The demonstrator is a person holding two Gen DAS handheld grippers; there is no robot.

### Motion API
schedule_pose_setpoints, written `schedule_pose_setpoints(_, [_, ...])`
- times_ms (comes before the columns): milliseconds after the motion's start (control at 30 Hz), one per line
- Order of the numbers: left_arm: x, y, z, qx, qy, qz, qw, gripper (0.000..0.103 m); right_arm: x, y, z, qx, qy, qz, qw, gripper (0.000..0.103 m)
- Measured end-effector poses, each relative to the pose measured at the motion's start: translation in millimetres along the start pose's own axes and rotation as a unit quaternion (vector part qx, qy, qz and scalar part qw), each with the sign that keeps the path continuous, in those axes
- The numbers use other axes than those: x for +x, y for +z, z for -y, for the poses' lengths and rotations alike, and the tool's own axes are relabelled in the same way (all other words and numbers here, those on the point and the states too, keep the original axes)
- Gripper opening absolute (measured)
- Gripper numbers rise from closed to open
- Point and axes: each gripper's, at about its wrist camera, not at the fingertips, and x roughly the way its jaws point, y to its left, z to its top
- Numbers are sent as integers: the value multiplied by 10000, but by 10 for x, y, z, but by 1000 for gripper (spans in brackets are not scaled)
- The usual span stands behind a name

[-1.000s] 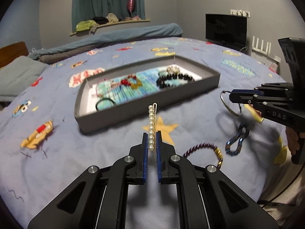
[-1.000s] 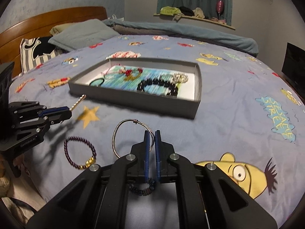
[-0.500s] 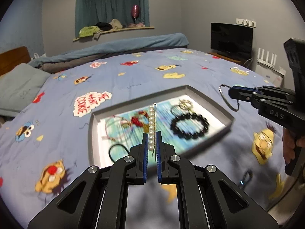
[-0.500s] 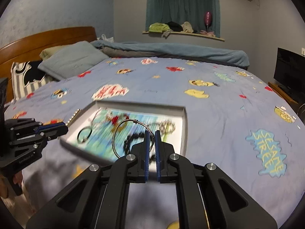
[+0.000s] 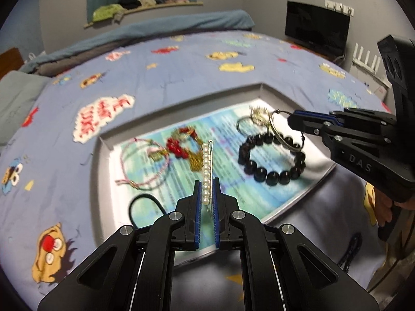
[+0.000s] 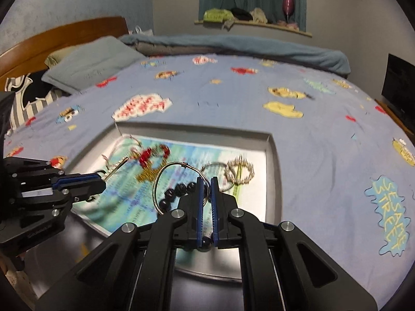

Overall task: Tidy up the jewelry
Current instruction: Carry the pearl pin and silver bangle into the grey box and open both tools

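Note:
My left gripper [image 5: 207, 194] is shut on a pearl hair clip [image 5: 206, 171] and holds it above the grey tray [image 5: 181, 103]; it also shows in the right wrist view [image 6: 102, 178]. My right gripper [image 6: 207, 191] is shut on a thin silver hoop [image 6: 166, 173] and hangs over the tray's right half [image 6: 272, 171]; it shows in the left wrist view [image 5: 291, 121]. In the tray lie a black bead bracelet [image 5: 272, 160], a pink cord bracelet [image 5: 145, 165], a red and gold piece [image 5: 184, 150], a sparkly ring brooch [image 6: 240, 172] and a black loop [image 5: 145, 204].
The tray sits on a blue cartoon bedspread [image 6: 233, 98]. A dark braided bracelet [image 5: 350, 251] lies on the bed near the front right. Pillows [image 6: 88, 62] and a wooden headboard [image 6: 64, 33] are at the far left; a TV [image 5: 316, 26] stands to the right.
Both grippers have moved forward and lower over the tray, each still holding its piece. The tray now fills the middle of both views.

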Motion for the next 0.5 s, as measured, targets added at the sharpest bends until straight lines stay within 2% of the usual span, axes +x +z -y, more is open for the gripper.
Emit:
schedule_pose_setpoints(167, [190, -49, -54, -28, -98, -319, 9994, 9, 160, -30, -3, -94, -116, -279, 9995, 5])
schedule_pose_setpoints(367, [249, -44, -85, -68, -205, -387, 9990, 9, 313, -44, -18, -228, -273, -550, 9978, 5])
schedule_pose_setpoints(500, [289, -46, -121, -114, -191, -447, 9988, 9, 339, -41, -39, -322, -359, -573, 9972, 5])
